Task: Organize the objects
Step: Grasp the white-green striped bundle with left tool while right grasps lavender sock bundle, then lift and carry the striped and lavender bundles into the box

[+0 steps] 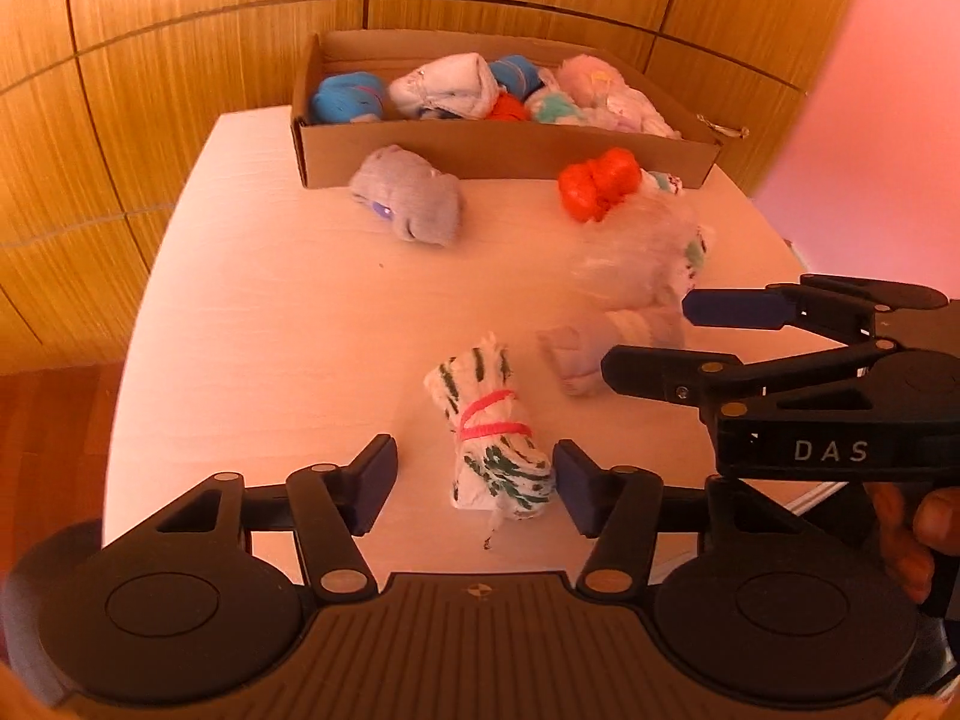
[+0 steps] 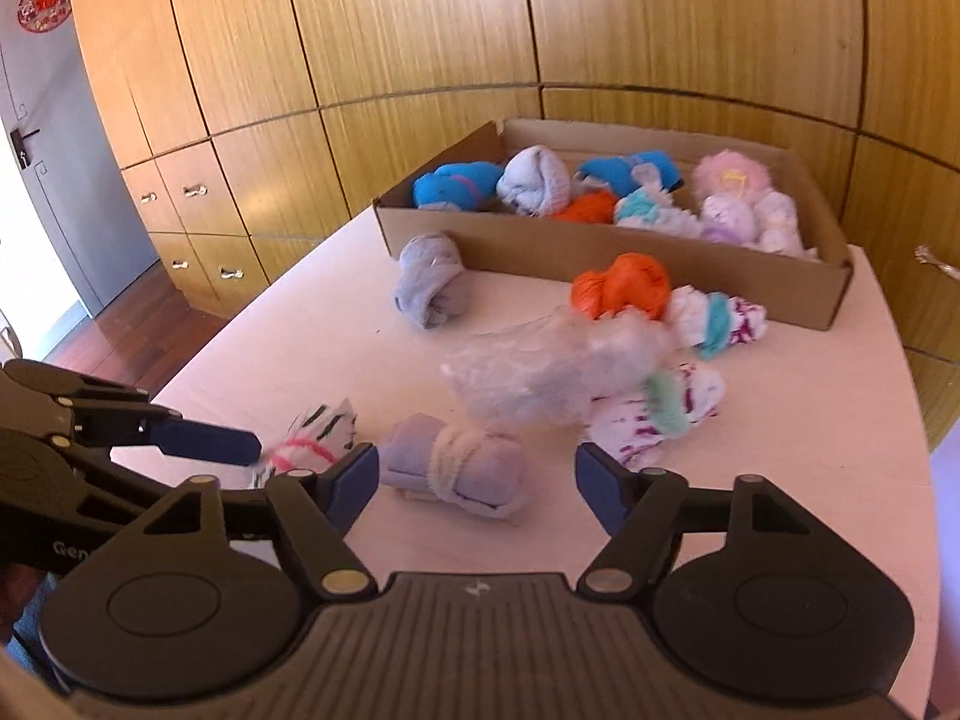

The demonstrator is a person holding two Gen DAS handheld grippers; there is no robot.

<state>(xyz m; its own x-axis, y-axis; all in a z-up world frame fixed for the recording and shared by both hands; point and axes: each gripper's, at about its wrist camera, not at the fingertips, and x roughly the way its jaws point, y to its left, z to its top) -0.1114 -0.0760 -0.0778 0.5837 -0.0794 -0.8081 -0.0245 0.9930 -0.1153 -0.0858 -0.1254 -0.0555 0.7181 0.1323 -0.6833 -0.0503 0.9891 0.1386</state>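
Observation:
A cardboard box [image 1: 498,153] at the table's far side holds several rolled sock bundles; it also shows in the right wrist view [image 2: 540,246]. My left gripper [image 1: 474,483] is open around a white-and-green bundle tied with pink string [image 1: 495,450], jaws on either side, apart from it. My right gripper [image 2: 477,477] is open around a lilac bundle tied with pale yarn [image 2: 456,465]; it also shows in the left wrist view [image 1: 645,339]. Loose on the table lie a grey bundle [image 1: 414,195], an orange bundle [image 1: 597,183] and a crumpled clear plastic bag [image 2: 540,369].
White-patterned bundles [image 2: 717,315] lie near the box's right end. Wooden cabinets [image 2: 420,30] stand behind the white table [image 1: 270,330]. The table's near-right edge [image 2: 924,510] is close to my right gripper. A door [image 2: 36,150] stands at far left.

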